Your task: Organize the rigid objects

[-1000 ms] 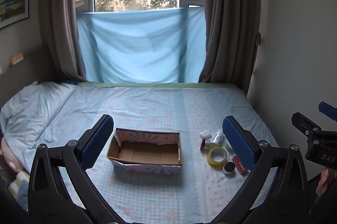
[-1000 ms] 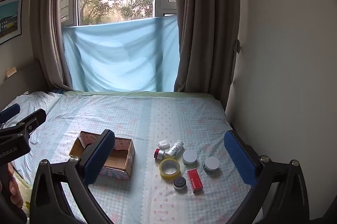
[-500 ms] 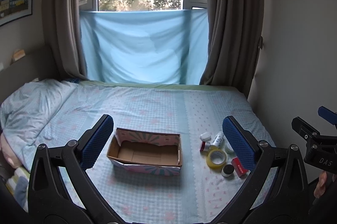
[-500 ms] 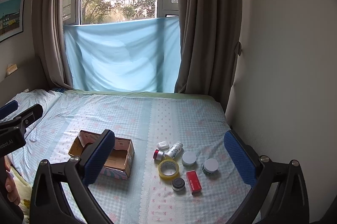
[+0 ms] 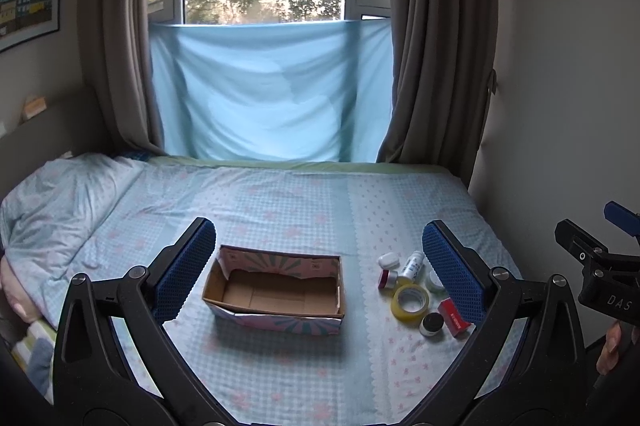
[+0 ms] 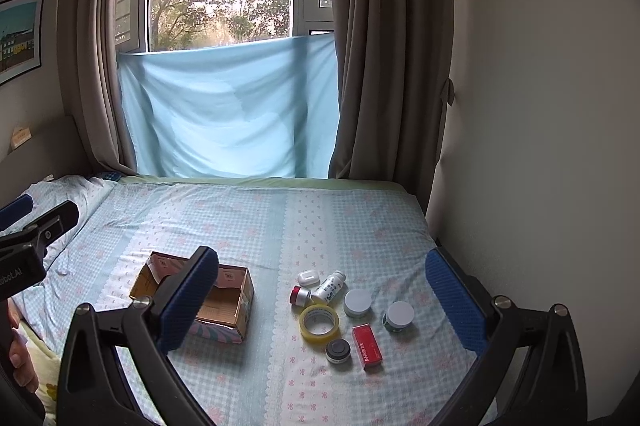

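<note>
An open, empty cardboard box [image 5: 276, 290] [image 6: 224, 302] sits on the bed. Right of it lies a cluster of small items: a yellow tape roll [image 6: 319, 320] [image 5: 410, 302], a red box [image 6: 367, 344] [image 5: 454, 317], a black-lidded jar [image 6: 338, 350] [image 5: 431, 323], two white-lidded jars [image 6: 357, 302] [image 6: 399, 315], a white bottle [image 6: 329, 286] [image 5: 413, 264], a red-capped jar [image 6: 300, 295] and a white earbud case [image 6: 308, 277]. My left gripper [image 5: 320, 266] is open and empty, high above the box. My right gripper [image 6: 320, 290] is open and empty, high above the cluster.
The bed [image 5: 280, 209] has a blue checked sheet, with a pillow [image 5: 60, 201] at the left. A wall [image 6: 540, 105] runs along the bed's right side. Curtains and a blue cloth [image 5: 268, 93] hang behind it.
Both views have shifted slightly, as both grippers tilted up a little. Nothing on the bed has moved, and both grippers stay open.
</note>
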